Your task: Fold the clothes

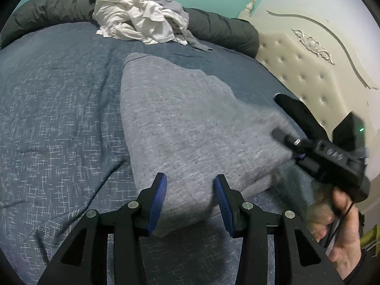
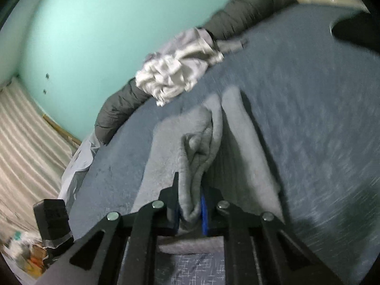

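Observation:
A grey knit garment lies partly folded on the blue bedspread. My left gripper has its blue pads either side of the garment's thick near corner, which fills the gap between them and hangs a little off the bed. In the right wrist view my right gripper is shut on a bunched fold of the same grey garment, lifted above the bedspread. From the left wrist view, the right tool's black body sits at the garment's right edge, held by a person's hand.
A pile of white and pale grey clothes sits at the far side of the bed, on a long dark green padded jacket. A cream tufted headboard stands on the right. The wall behind is teal.

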`<state>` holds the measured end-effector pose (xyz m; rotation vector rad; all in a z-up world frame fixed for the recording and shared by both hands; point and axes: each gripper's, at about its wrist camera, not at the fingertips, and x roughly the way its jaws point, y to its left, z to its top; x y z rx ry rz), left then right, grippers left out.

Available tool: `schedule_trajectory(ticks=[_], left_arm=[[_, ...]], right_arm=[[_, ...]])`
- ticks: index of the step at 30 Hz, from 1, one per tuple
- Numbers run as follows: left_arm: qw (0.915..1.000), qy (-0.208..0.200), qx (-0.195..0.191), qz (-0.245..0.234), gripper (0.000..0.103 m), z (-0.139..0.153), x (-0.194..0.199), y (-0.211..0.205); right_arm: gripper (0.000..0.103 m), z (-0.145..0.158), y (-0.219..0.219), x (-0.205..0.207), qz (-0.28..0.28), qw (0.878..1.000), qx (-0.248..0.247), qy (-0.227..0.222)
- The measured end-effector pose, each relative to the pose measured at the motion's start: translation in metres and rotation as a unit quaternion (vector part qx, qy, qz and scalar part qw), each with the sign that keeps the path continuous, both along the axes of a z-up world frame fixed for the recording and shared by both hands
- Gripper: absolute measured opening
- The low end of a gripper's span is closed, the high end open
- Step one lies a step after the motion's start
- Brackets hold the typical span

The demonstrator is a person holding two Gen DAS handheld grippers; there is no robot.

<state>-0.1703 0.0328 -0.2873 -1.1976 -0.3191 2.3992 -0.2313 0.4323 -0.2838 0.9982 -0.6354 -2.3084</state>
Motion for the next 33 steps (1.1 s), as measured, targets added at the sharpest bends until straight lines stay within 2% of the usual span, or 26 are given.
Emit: schedule_trajectory(ticks=[4, 8, 10, 14, 16, 17, 18, 19, 22, 24, 28, 31, 33], left_arm=[[0.9996, 0.003, 0.002, -0.027, 0.045, 0.006, 0.003, 0.015], [0.9992, -0.002, -0.017, -0.036, 0.045, 0.001, 0.001, 0.029], [0.9992, -0.009, -0.013, -0.037, 0.045, -0.002, 0.0, 0.029], [0.9991, -0.006, -0.015, -0.039, 0.045, 0.001, 0.001, 0.028], [0.9993, 0.0, -0.021, -0.03, 0.045, 0.005, 0.002, 0.025], [0.9994, 0.0, -0.023, -0.026, 0.045, 0.006, 0.002, 0.022], [0.9995, 0.0, -0.023, -0.022, 0.045, 0.007, 0.002, 0.02], [0.9995, -0.003, -0.024, -0.02, 0.045, 0.006, 0.001, 0.018], [0.9995, -0.012, -0.024, -0.017, 0.045, -0.001, 0.0, 0.014], [0.9994, -0.016, -0.024, -0.017, 0.045, -0.004, 0.0, 0.014], [0.9993, -0.018, -0.028, -0.017, 0.045, -0.007, 0.0, 0.015], [0.9992, -0.02, -0.029, -0.017, 0.045, -0.008, 0.001, 0.016], [0.9992, -0.023, -0.028, -0.016, 0.045, -0.01, 0.001, 0.016]], right_arm=[[0.012, -0.001, 0.027, 0.003, -0.032, 0.999, 0.011, -0.012], [0.012, -0.038, 0.034, -0.004, -0.038, 0.995, 0.034, -0.081], [0.012, -0.051, 0.038, -0.008, -0.044, 0.993, 0.022, -0.103], [0.013, -0.049, 0.043, -0.013, -0.035, 0.993, 0.016, -0.111], [0.018, -0.049, 0.048, -0.015, -0.036, 0.992, 0.008, -0.118], [0.027, -0.049, 0.053, -0.017, -0.044, 0.991, 0.005, -0.123], [0.035, -0.046, 0.057, -0.018, -0.056, 0.991, 0.006, -0.122], [0.038, -0.04, 0.063, -0.018, -0.073, 0.99, 0.013, -0.116], [0.039, -0.019, 0.073, -0.016, -0.098, 0.992, 0.029, -0.078], [0.039, -0.004, 0.071, -0.013, -0.09, 0.995, 0.026, -0.043], [0.036, 0.003, 0.035, -0.005, -0.029, 0.999, 0.038, -0.001], [0.02, -0.012, 0.007, -0.009, 0.015, 0.998, 0.062, -0.018], [0.012, -0.031, 0.0, -0.013, 0.011, 0.996, 0.077, -0.051]])
